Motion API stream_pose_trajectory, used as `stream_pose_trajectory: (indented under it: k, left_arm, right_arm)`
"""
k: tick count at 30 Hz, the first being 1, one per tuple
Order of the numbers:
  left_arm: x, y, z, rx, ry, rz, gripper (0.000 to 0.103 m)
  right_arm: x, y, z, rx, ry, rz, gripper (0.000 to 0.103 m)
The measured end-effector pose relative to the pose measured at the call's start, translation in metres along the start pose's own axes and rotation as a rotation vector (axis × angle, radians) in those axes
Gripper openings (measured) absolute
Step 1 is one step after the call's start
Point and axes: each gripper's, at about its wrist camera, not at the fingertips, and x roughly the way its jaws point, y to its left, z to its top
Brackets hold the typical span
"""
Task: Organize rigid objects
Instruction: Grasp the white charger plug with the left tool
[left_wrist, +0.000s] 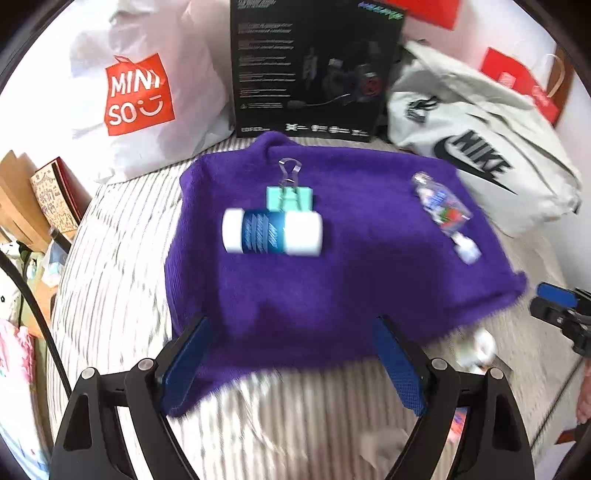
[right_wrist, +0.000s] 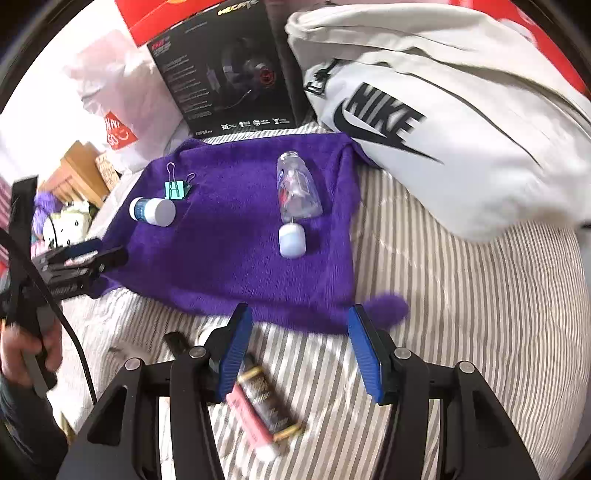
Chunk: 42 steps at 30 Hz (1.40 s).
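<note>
A purple towel (left_wrist: 314, 280) lies on the striped bed; it also shows in the right wrist view (right_wrist: 229, 258). On it lie a white and blue bottle (left_wrist: 272, 236) (right_wrist: 152, 211), a teal binder clip (left_wrist: 290, 195) (right_wrist: 177, 189) just behind it, and a clear spray bottle (left_wrist: 441, 210) (right_wrist: 297, 194) with a white cap (right_wrist: 291, 240). My left gripper (left_wrist: 291, 365) is open and empty over the towel's near edge. My right gripper (right_wrist: 301, 350) is open and empty above a brown tube (right_wrist: 269, 402) and a pink tube (right_wrist: 249, 417) on the bedsheet.
A black headphone box (left_wrist: 314, 66) stands behind the towel, with a white Miniso bag (left_wrist: 136, 92) to its left and a grey Nike bag (left_wrist: 476, 147) (right_wrist: 443, 122) to its right. Wooden furniture (left_wrist: 22, 199) and soft toys (right_wrist: 66, 221) sit off the bed's left side.
</note>
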Motion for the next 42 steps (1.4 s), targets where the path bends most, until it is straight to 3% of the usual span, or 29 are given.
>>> stream_pose_trajectory:
  k: [9,14,20,22,25,31,42]
  left_arm:
    - [-0.019,-0.029,-0.059,0.04,0.022,-0.062,0.088]
    - [-0.009,-0.038,-0.073,0.045,0.039,-0.025,0.085]
    - [0.002,-0.037,-0.084,0.011,0.056,-0.054,0.064]
    - [0.007,-0.04,-0.086,0.019,0.071,-0.061,0.048]
    - [0.006,-0.042,-0.087,0.031,0.06,-0.057,0.039]
    - [0.006,-0.045,-0.088,0.071,0.077,-0.046,0.037]
    - [0.006,-0.043,-0.086,0.07,0.094,-0.058,0.036]
  right_arm:
    - [-0.027,0.01,-0.039,0.027,-0.022,0.013,0.054]
    - [-0.03,0.021,-0.057,-0.004,-0.004,0.015,0.054]
    - [-0.026,0.022,-0.075,-0.04,0.012,-0.012,0.053]
    - [-0.021,0.022,-0.077,-0.064,0.017,-0.025,0.053]
    - [-0.01,0.02,-0.077,-0.095,0.036,-0.036,0.05]
    - [0.017,0.016,-0.067,-0.129,0.085,-0.034,0.042]
    - [0.023,0.033,-0.063,-0.307,0.083,-0.021,0.039]
